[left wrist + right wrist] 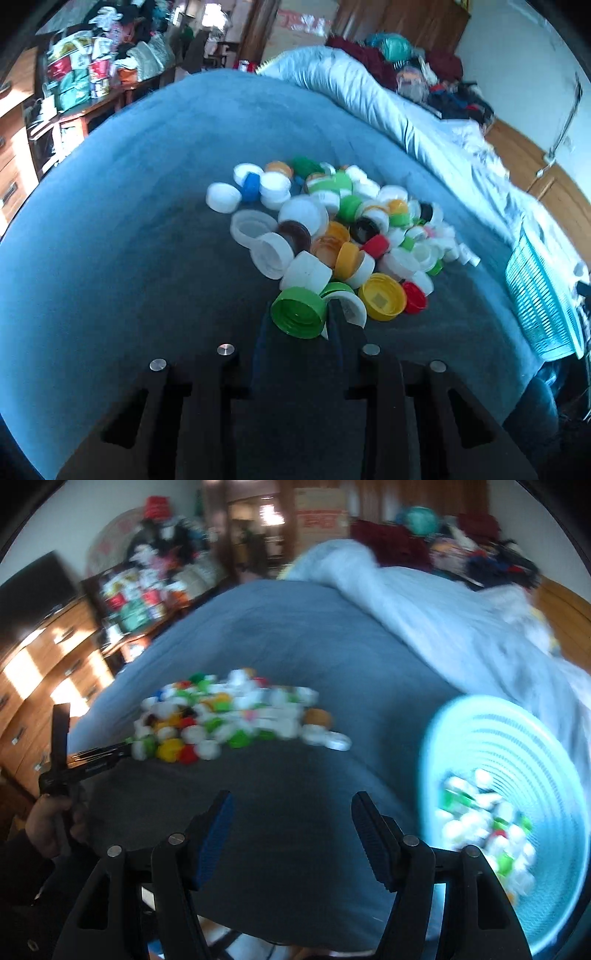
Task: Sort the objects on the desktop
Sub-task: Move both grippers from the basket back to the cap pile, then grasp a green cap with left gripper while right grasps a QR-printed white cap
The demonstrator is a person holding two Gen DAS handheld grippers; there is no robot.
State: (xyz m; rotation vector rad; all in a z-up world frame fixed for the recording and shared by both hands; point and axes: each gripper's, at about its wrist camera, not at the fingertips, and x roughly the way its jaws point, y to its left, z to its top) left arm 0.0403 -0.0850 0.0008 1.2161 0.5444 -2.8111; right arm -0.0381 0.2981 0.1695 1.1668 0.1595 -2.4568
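- A heap of coloured plastic bottle caps point(332, 229) lies on the blue blanket point(129, 221) of the bed.
- A round pale-blue plastic basket point(517, 746) with caps in it sits near the heap.
- The left gripper point(295, 325) tilts down, its jaws pinched on a bright green plastic cap point(299, 312) at the heap's near edge.
- The right gripper point(291, 830) tilts down, half open and empty, beside the basket.

The left wrist view is aimed steeply down along its tool point(295, 325), close over the near edge of the cap pile point(332, 236) on the bed point(129, 221). The right wrist view is set farther back. The pile point(229, 716), bed and basket point(517, 760) are shared
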